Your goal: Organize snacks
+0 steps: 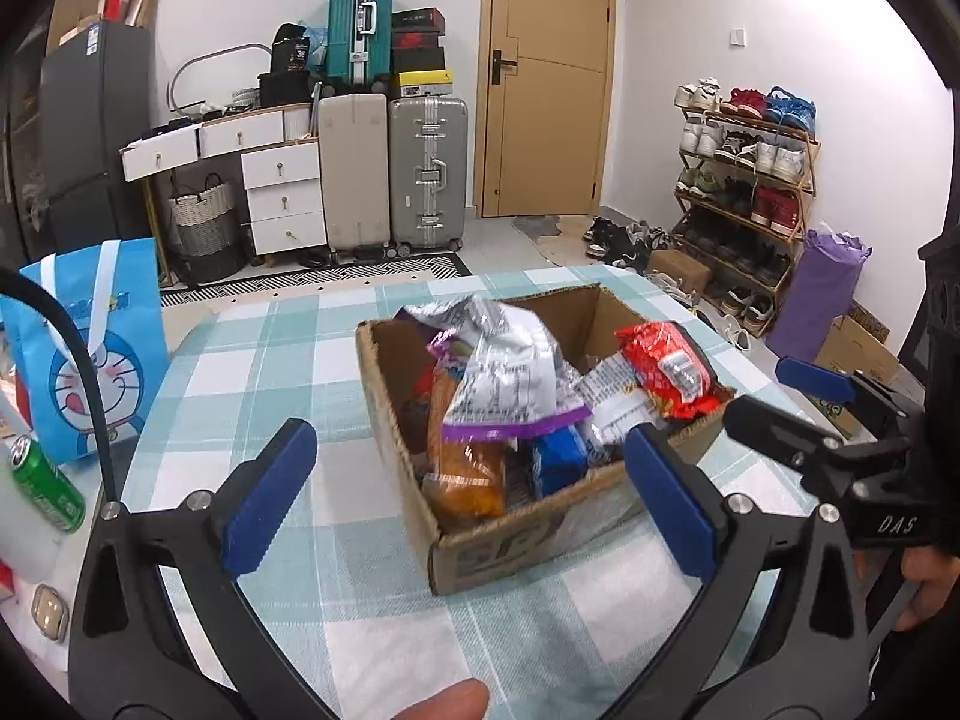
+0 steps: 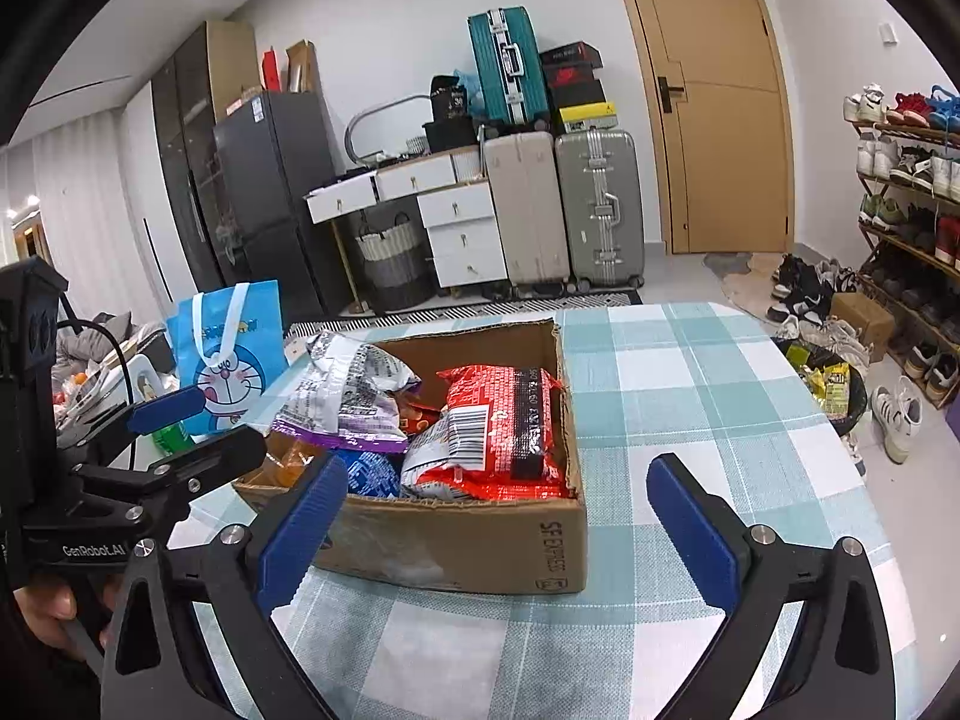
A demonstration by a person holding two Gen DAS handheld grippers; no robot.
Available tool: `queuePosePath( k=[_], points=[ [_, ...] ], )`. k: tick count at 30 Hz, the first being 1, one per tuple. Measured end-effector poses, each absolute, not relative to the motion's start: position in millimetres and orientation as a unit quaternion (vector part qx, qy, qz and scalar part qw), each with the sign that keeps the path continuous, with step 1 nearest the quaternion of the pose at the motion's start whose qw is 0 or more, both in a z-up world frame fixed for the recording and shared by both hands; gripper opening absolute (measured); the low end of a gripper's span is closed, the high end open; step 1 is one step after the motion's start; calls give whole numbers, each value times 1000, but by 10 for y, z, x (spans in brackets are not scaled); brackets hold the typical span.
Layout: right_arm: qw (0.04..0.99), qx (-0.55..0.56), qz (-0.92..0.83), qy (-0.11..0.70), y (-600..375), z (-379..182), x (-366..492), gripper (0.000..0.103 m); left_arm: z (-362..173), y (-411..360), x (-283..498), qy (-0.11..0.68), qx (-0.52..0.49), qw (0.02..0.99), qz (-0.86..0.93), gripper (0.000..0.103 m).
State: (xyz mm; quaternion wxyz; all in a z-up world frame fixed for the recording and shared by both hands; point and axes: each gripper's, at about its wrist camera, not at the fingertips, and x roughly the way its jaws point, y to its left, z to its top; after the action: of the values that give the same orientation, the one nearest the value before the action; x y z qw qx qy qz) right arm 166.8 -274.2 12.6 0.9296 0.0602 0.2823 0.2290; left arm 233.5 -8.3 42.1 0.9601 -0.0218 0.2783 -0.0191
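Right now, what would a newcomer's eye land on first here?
The cardboard box heaped with snack packets, mid-table on the checked tablecloth: a red packet on top, a silver-purple one beside it. Both grippers, left and right, hang open before it. A blue cartoon bag stands behind.

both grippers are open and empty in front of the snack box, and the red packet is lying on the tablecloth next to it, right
Not quite. The red packet lies inside the cardboard box, not on the tablecloth, as the right wrist view shows. The left gripper and right gripper are indeed open and empty.
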Motion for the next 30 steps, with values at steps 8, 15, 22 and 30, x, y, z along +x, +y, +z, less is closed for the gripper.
queuePosePath(
  k=[8,15,22,30],
  points=[
    [936,52,251,240,-2766,112,1376,103,357,-37,1998,264,-22,964,-10,102],
    [941,28,263,212,-2771,34,1181,103,254,-49,1791,250,-21,968,-9,102],
    [943,24,269,196,-2827,-63,1093,103,125,-48,1743,233,-34,972,-6,102],
    [945,24,269,184,-2886,-177,1074,103,-36,-96,1755,225,-29,974,-3,102]
  ],
)
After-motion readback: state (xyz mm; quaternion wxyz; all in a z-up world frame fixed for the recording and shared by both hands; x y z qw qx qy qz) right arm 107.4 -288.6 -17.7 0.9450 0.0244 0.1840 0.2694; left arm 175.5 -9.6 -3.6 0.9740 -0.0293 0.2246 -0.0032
